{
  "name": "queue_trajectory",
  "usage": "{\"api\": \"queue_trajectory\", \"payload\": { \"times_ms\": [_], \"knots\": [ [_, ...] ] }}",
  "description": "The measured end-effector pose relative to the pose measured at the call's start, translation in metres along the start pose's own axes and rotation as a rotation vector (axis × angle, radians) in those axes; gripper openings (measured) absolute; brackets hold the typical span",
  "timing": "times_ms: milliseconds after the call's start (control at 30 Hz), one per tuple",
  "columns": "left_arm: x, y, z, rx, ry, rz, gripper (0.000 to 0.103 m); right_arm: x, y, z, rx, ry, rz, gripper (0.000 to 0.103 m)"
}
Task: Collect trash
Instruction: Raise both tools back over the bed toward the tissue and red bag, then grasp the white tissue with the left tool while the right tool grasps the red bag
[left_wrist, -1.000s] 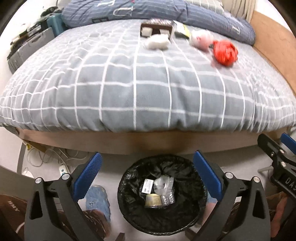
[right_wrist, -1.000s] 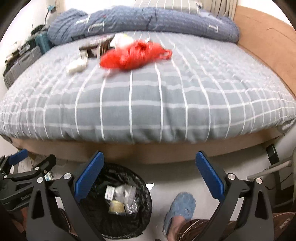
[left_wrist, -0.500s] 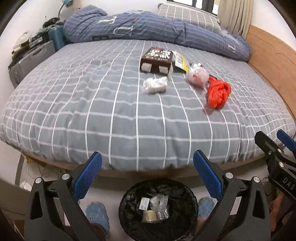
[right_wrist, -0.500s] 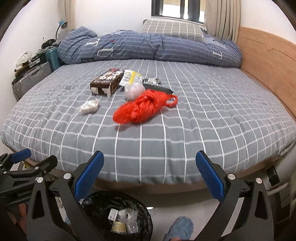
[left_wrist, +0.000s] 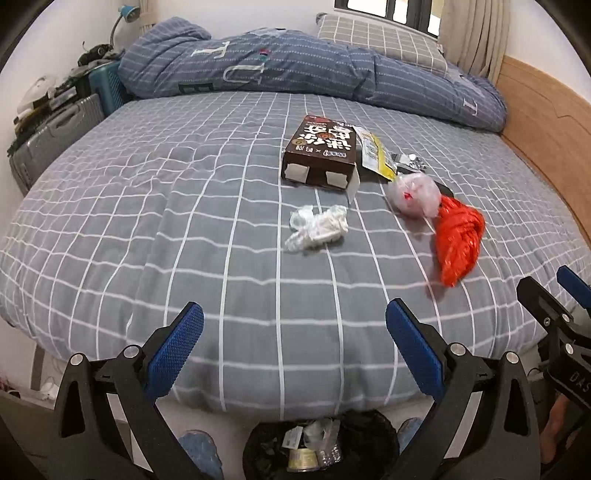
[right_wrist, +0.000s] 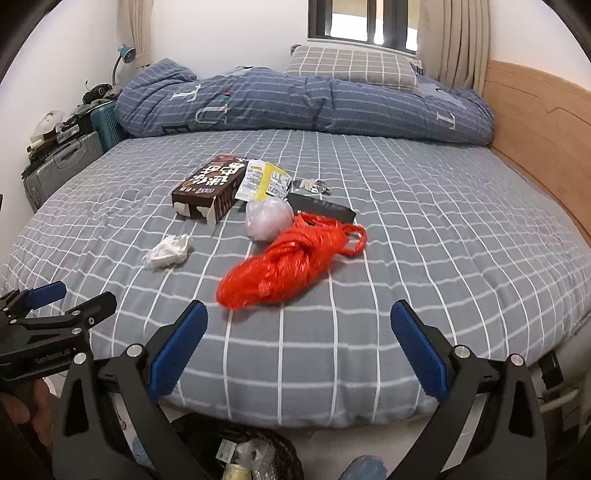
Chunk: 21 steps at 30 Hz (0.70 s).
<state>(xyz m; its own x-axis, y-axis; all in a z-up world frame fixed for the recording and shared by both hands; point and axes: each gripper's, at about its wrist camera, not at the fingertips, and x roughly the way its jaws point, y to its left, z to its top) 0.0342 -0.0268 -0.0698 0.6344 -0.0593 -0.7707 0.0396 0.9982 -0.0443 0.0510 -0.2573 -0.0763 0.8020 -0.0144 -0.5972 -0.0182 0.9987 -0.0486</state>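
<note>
Both views have lifted since a second ago: the bin (left_wrist: 321, 446) has sunk to the bottom edge. Left claw (left_wrist: 293, 350) and right claw (right_wrist: 299, 350) hang released, empty. On the quilted checked bed (left_wrist: 147, 229) lie a crumpled tissue (left_wrist: 317, 227), cardboard box (left_wrist: 321, 155) and crinkly red bag (right_wrist: 284, 267).

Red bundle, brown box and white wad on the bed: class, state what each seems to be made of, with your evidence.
Red bundle: likely thin plastic bag film; glossy, crinkled, with a loop handle.
Brown box: printed cardboard, matte; pale folded end flaps show.
White wad: probably tissue or thin paper; soft, dull crumples, though thin plastic cannot be ruled out.
</note>
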Motion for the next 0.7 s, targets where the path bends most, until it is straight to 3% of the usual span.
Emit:
{"api": "queue_trajectory", "payload": {
  "times_ms": [167, 700],
  "knots": [
    [0.018, 0.000, 0.017, 0.023, 0.002, 0.018, 0.097, 0.021, -0.007, 0.013, 0.027, 0.019, 0.014, 0.095],
    [0.081, -0.005, 0.061, 0.036, 0.053, -0.061, 0.096, 0.086, -0.013, 0.048, 0.050, 0.072, 0.005, 0.095]
  ]
}}
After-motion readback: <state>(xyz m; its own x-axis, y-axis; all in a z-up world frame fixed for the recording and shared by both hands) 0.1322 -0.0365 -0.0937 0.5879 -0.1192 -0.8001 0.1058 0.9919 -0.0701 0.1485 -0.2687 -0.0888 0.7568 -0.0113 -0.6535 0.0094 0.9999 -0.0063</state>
